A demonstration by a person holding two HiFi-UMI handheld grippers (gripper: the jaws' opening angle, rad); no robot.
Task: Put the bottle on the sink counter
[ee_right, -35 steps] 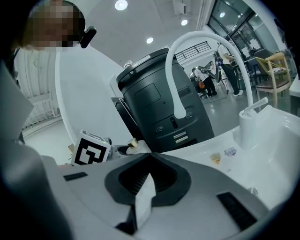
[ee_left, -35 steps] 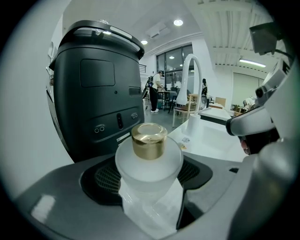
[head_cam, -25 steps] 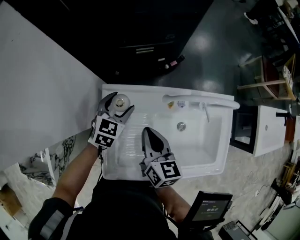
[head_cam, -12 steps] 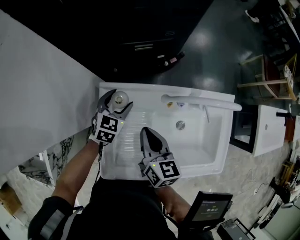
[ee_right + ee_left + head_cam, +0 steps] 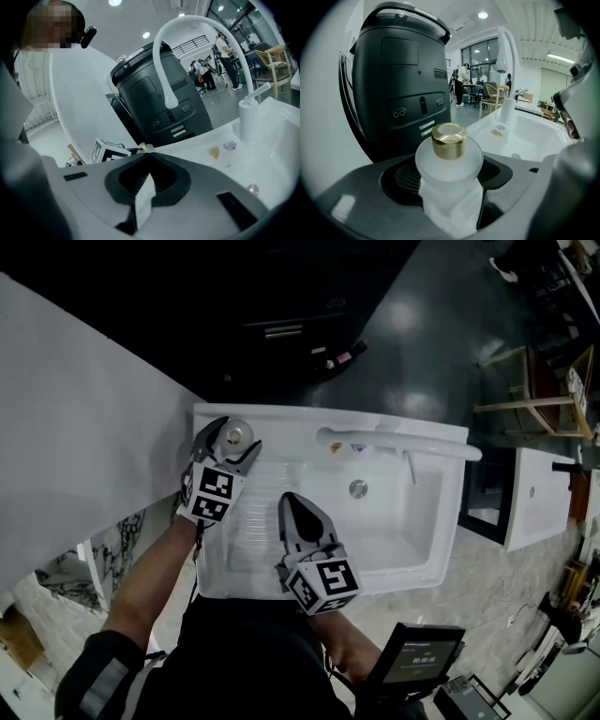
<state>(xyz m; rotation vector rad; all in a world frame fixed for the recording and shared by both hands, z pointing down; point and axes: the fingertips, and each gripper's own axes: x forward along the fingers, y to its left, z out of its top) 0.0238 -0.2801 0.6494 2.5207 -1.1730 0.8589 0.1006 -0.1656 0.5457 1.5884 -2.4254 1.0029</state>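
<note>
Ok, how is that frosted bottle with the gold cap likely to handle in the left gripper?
The bottle looks like frosted glass, so it is probably rigid, heavy for its size and breakable. Its rounded, smooth body may slip or twist in the left gripper.

No print we can read.
We find the sink's (image 5: 456, 512) stickers (image 5: 497, 133) and the lit screen (image 5: 419, 658) too small to make out.

A frosted white bottle (image 5: 449, 161) with a gold cap (image 5: 448, 139) is held upright between the jaws of the left gripper (image 5: 232, 438), at the back left corner of the white sink counter (image 5: 291, 424).
</note>
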